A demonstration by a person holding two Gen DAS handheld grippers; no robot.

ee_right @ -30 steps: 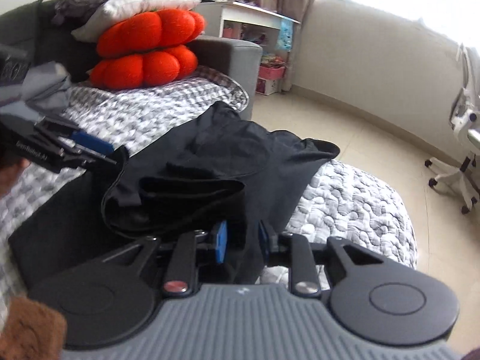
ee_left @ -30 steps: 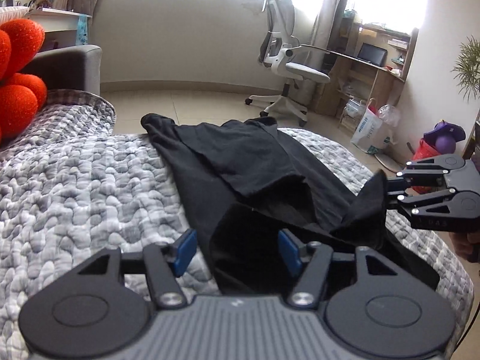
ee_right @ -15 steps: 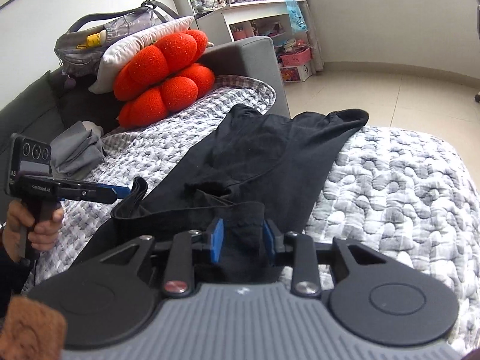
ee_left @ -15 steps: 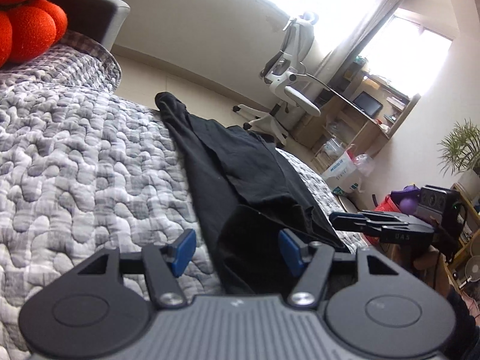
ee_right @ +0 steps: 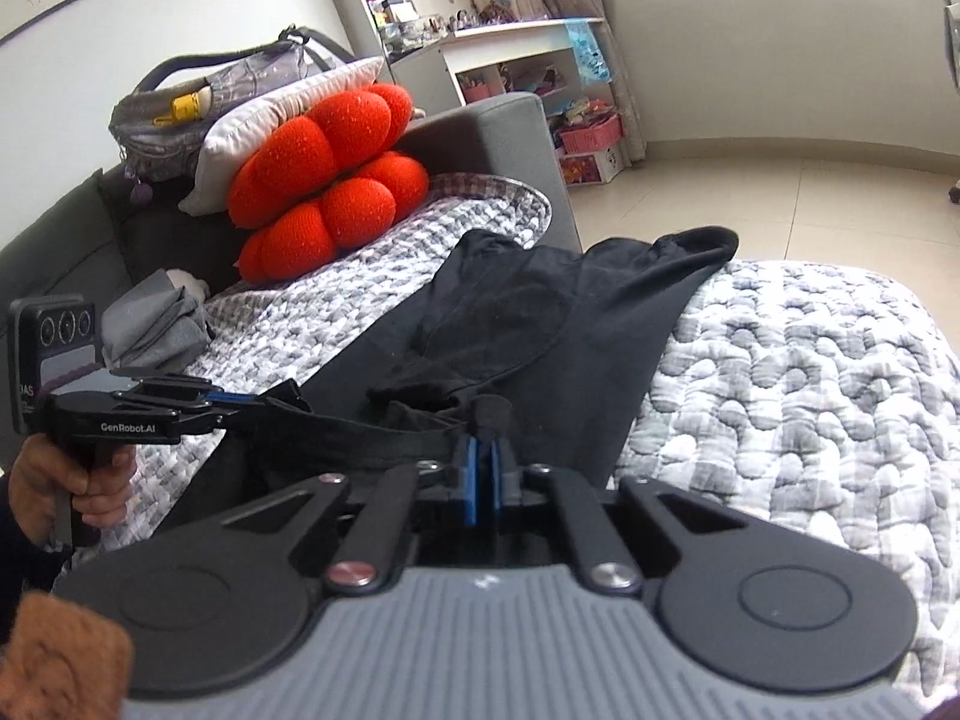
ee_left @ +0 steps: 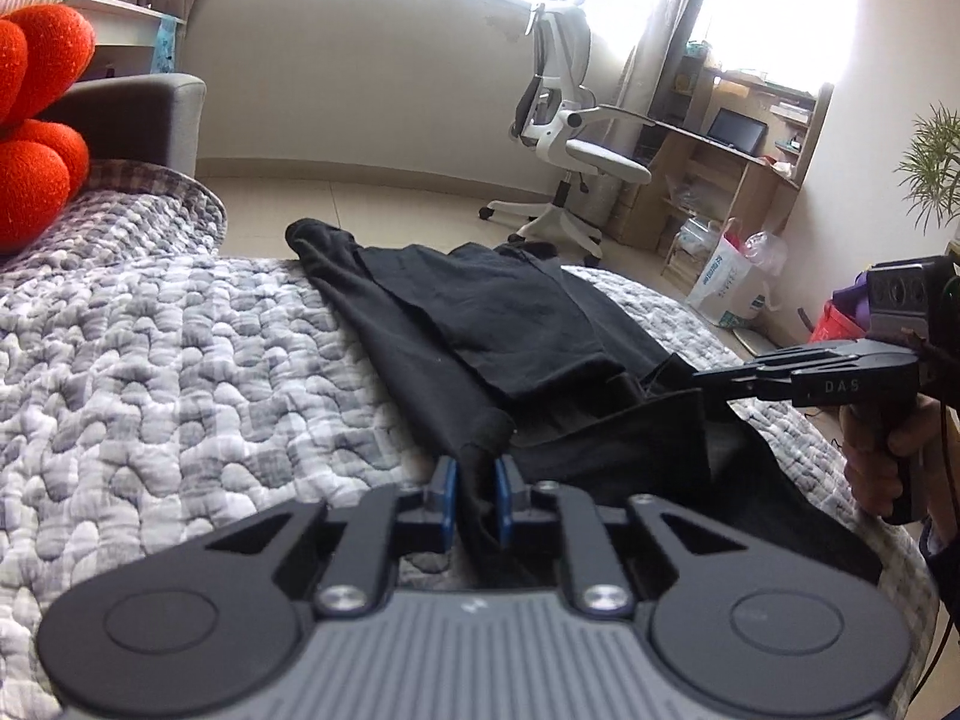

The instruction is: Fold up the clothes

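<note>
While the left wrist camera is looking down the bed [ee_left: 156, 360], the left hand-held gripper [ee_left: 477, 495] is now pinching the near edge of the black garment [ee_left: 510, 324]. Half a second ago its blue fingers were standing wide apart around the cloth, so the pinch is new. On the right, the right hand-held gripper [ee_left: 714, 381] is biting the same near edge.

Looking from the right wrist camera, the right hand-held gripper [ee_right: 480, 468] is squeezing a bunch of black cloth, tighter than before. On the left, the left hand-held gripper [ee_right: 273, 401] is gripping the band too. The black garment [ee_right: 570, 312] is lying long across the quilted bed [ee_right: 810, 372], near the red cushion [ee_right: 330, 180]. With both near corners held, I think a fold toward the far end is getting ready.
</note>
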